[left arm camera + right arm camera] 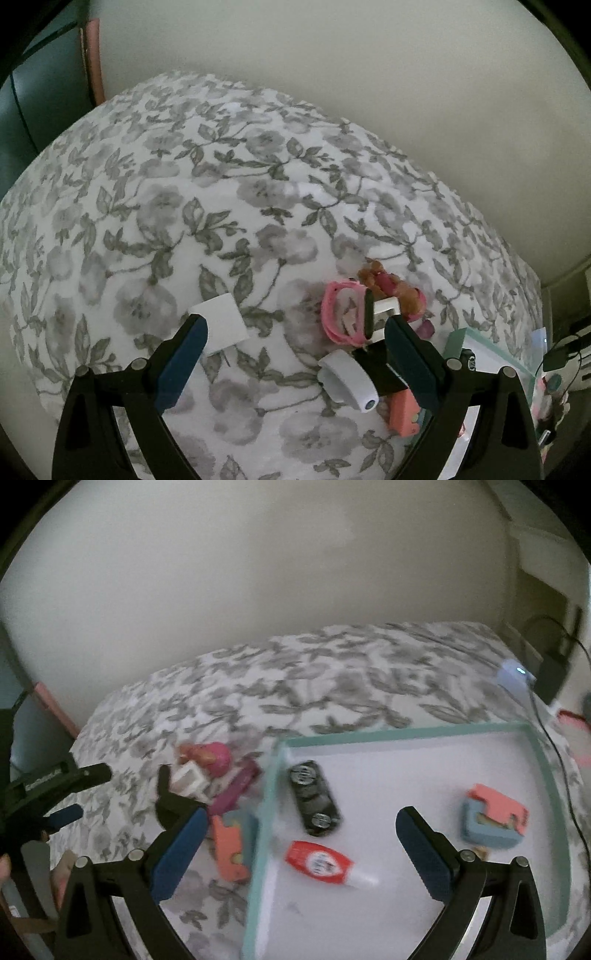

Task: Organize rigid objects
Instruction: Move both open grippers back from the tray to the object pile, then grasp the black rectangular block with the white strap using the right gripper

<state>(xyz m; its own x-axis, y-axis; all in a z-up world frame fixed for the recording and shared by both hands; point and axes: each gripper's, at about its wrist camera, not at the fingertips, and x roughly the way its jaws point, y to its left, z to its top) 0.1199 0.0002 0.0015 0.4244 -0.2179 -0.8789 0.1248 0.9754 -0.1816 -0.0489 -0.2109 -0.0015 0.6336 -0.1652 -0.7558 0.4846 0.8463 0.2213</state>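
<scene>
A: Start close. What are the tools doing?

B: Both are spread wide with nothing between the fingers. The right gripper (299,849) hangs over the near edge of the teal tray (543,771); the left gripper (295,365) hovers low over the bedspread (184,177), beside the loose pile.

A: So how far along is the sorting?

B: Partway, I'd judge. In the tray lie a red glue bottle (320,862), a black oblong device (314,798) and a coral-and-blue block (493,821), well apart from one another.

A: And what's left?

B: A white curved piece (349,380) lies between the left fingers' reach, with a coral piece (402,411) just beside it. A little farther sit a black-and-white clip (380,314), a pink ring-like thing (341,314) and a small brown-and-pink figure (384,282), crowded together. A white square card (223,323) lies apart, by the left finger. The right view also shows a magenta bar (236,788) near the tray's wall.

A: The surface?

B: A soft quilt, grey flowers on white, so things may tip or sink slightly. Beyond it stands a plain cream wall (369,74), and cables (554,731) trail off the tray's far right.
</scene>
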